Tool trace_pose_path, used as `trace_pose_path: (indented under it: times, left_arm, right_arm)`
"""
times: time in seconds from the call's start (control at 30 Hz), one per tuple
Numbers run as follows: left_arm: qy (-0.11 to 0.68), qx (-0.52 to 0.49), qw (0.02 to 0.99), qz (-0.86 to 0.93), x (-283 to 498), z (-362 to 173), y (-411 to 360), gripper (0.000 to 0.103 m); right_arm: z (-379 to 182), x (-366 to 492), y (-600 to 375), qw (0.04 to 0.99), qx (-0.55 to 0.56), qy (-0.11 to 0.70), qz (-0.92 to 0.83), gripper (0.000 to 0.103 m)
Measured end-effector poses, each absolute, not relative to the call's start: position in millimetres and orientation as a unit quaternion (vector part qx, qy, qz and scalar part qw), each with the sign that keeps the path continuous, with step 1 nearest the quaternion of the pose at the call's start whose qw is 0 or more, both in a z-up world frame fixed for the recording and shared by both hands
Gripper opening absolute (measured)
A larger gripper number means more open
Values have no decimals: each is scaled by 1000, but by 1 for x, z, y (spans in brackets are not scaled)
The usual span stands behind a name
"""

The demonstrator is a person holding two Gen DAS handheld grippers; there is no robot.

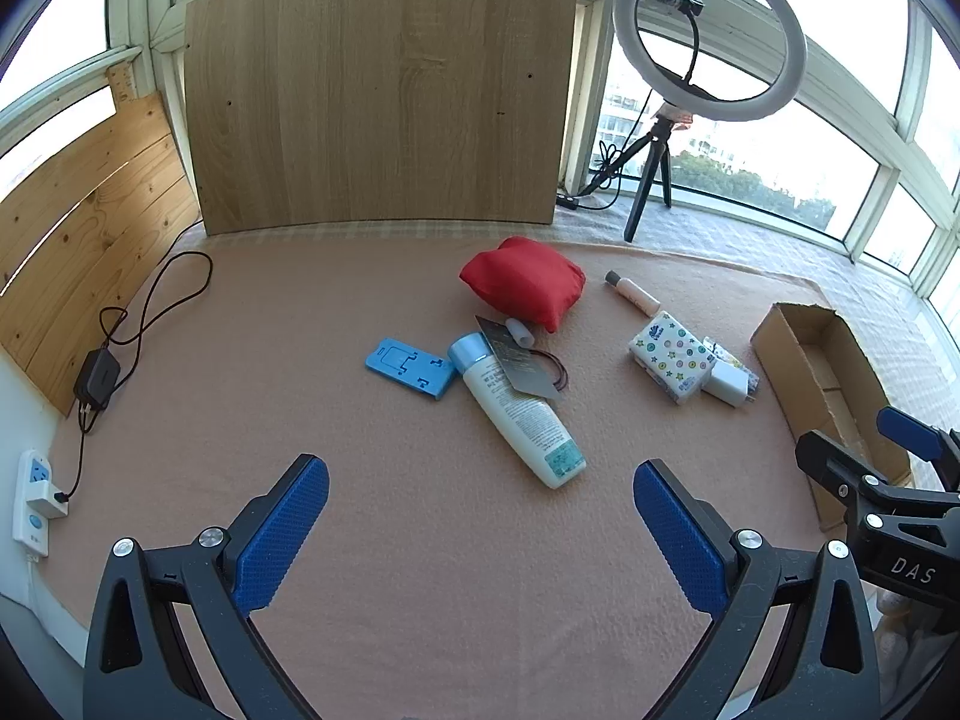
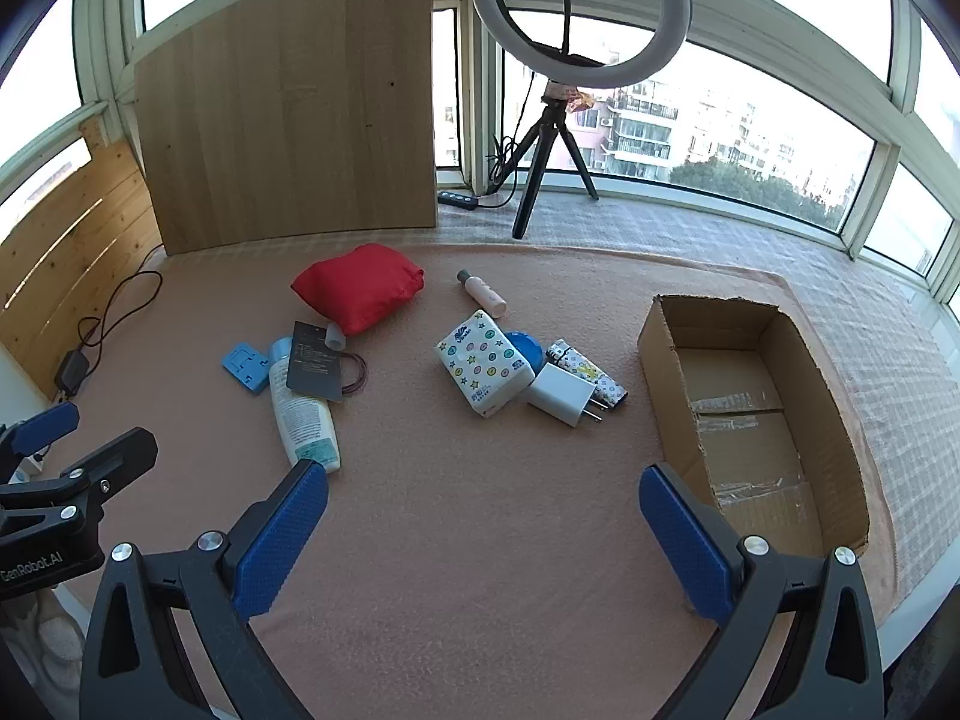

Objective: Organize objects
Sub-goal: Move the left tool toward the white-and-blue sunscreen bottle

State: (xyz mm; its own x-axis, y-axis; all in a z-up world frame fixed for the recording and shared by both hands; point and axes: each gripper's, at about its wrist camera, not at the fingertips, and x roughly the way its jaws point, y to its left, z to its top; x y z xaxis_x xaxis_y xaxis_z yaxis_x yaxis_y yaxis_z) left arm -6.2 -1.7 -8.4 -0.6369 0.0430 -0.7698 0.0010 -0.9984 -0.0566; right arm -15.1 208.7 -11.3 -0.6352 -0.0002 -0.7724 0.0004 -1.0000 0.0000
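- Left tongs (image 1: pixel 480 531) hover over the pink-covered desk (image 1: pixel 372 540), fingers wide apart, nothing between them.
- Right tongs (image 2: pixel 483 540) likewise stand wide apart and empty, low over the desk.
- Bottle (image 1: pixel 516 411) lies on its side just ahead of the left tongs, base end nearest, between the two fingers' lines; it touches neither.
- A dark card (image 1: pixel 517 363) rests across the bottle's upper part, with a hair tie (image 1: pixel 558 371) beside it.
- Blue stand (image 1: pixel 410 367) lies flat just left of the bottle's cap.
- Red pouch (image 1: pixel 523 281) sits farther back, well beyond the tongs.
- Tissue pack (image 2: pixel 485 363) lies ahead of the right tongs, near the middle; a white charger (image 2: pixel 563 394) touches its right side, and a patterned lighter (image 2: pixel 591 373) lies just behind the charger.
- A small tube (image 2: pixel 482 294) lies beyond the tissue pack, apart from it.
- Open cardboard box (image 2: pixel 660 354) sits at the right; its near corner is just beside the right finger of the right tongs.
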Motion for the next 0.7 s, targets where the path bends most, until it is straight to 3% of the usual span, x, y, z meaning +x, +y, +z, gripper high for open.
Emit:
trace_pose_path:
  times: [0.7]
  left_arm:
    - [-23,-425,16,905,-3,-7,0,103]
  right_arm:
    - [-10,-14,210,-2,430,-4,-903,103]
